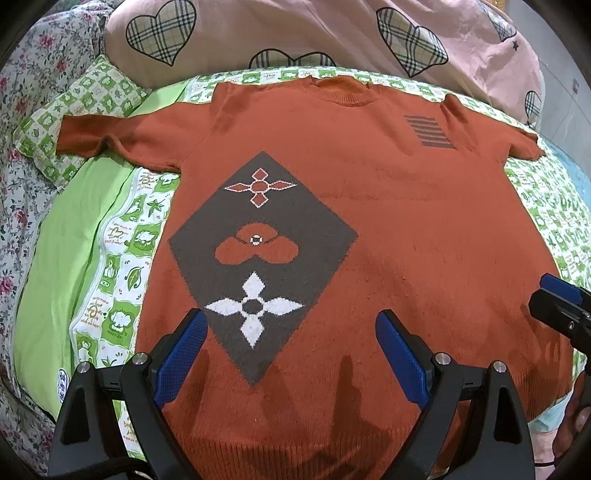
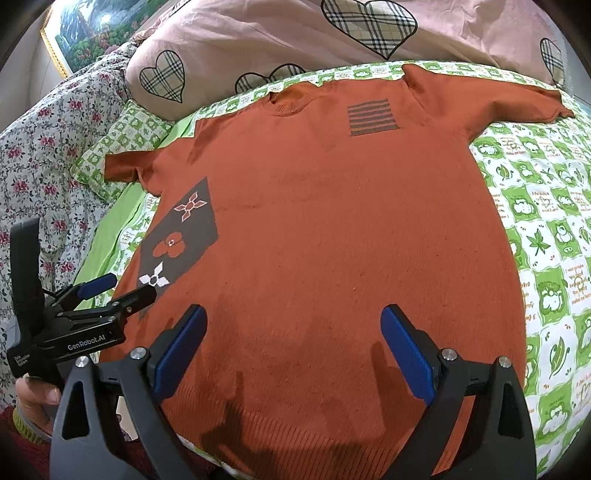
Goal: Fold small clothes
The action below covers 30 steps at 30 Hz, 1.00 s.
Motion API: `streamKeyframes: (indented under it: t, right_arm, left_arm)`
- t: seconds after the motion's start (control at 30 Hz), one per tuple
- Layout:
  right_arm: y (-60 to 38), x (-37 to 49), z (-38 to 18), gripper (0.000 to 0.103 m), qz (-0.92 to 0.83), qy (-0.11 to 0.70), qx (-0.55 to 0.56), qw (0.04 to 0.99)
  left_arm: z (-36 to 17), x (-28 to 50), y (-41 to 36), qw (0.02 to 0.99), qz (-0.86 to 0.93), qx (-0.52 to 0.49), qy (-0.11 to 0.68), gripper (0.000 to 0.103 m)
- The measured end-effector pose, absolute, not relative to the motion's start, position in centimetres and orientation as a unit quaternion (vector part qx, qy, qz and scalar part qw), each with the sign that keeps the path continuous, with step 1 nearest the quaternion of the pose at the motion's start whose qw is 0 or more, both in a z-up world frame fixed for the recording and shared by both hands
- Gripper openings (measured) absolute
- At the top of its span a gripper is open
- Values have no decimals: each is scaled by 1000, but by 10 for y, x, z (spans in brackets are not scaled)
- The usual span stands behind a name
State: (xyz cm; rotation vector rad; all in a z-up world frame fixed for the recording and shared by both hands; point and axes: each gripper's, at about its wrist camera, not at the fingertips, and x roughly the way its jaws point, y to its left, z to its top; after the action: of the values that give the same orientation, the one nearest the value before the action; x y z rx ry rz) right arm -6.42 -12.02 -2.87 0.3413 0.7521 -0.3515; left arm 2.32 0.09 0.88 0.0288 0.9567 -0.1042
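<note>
An orange knit sweater (image 1: 388,229) lies flat and face up on the bed, neck away from me, both short sleeves spread out; it also fills the right wrist view (image 2: 332,221). It has a grey diamond with flower motifs (image 1: 266,258) and a grey striped patch (image 1: 428,131). My left gripper (image 1: 291,332) is open and empty, hovering over the lower part of the sweater near the hem. My right gripper (image 2: 293,328) is open and empty too, over the hem further right. Each gripper shows in the other's view: the right one (image 1: 554,299) and the left one (image 2: 118,288).
The sweater rests on a green and white patterned sheet (image 2: 546,229). A pink quilt with plaid hearts (image 1: 295,33) is bunched at the far side. A floral blanket (image 1: 22,206) and a small green pillow (image 1: 85,110) lie at the left.
</note>
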Motion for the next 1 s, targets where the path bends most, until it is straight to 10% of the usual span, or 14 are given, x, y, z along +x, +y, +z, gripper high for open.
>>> streamKeyframes:
  t: [1.0]
  right_arm:
    - [-287,-95,21,95,-260,265,241,897]
  left_arm:
    - [17,117,7,896,-21,53,441,96]
